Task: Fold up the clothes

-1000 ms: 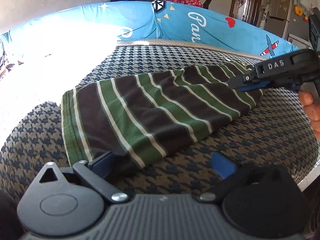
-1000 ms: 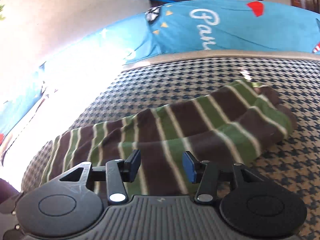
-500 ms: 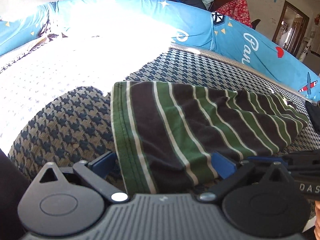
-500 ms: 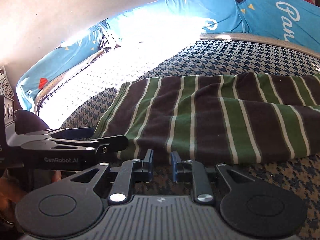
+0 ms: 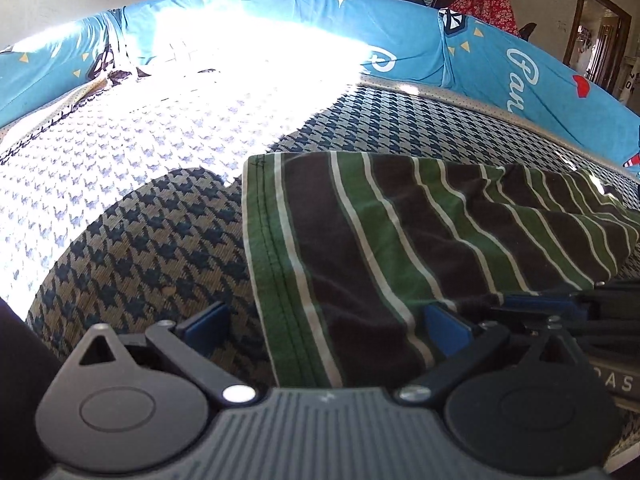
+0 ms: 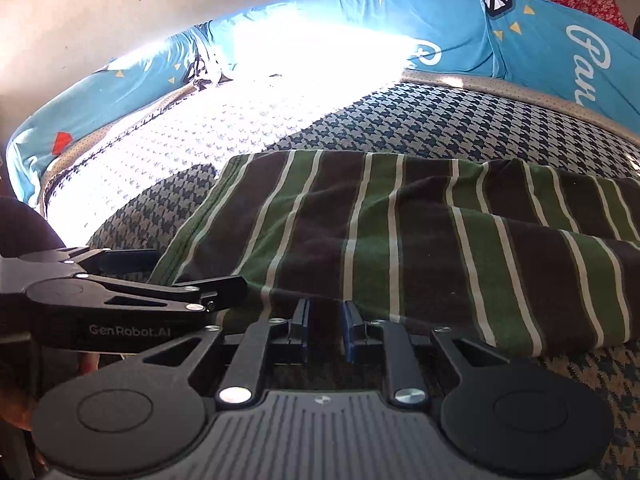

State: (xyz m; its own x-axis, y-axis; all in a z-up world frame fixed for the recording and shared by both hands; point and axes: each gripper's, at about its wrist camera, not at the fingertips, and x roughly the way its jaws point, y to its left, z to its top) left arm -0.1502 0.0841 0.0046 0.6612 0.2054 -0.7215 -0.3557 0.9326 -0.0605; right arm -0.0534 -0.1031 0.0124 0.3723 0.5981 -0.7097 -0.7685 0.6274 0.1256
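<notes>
A folded striped garment, in brown, green and white, is being shown lying across a houndstooth-patterned bed cover, filling the centre and right of both views. In the left wrist view, the left gripper is being held with its blue pads wide apart at the bottom of the frame, the garment's hemmed near corner lying between them; no pad is seen pressing on it. In the right wrist view, the right gripper is being kept nearly closed at the bottom centre, its jaws pinching the garment's near edge. The left gripper's black fingers are being seen at the lower left of that view. A blue printed bumper is curving along the top, under bright sunlight.
</notes>
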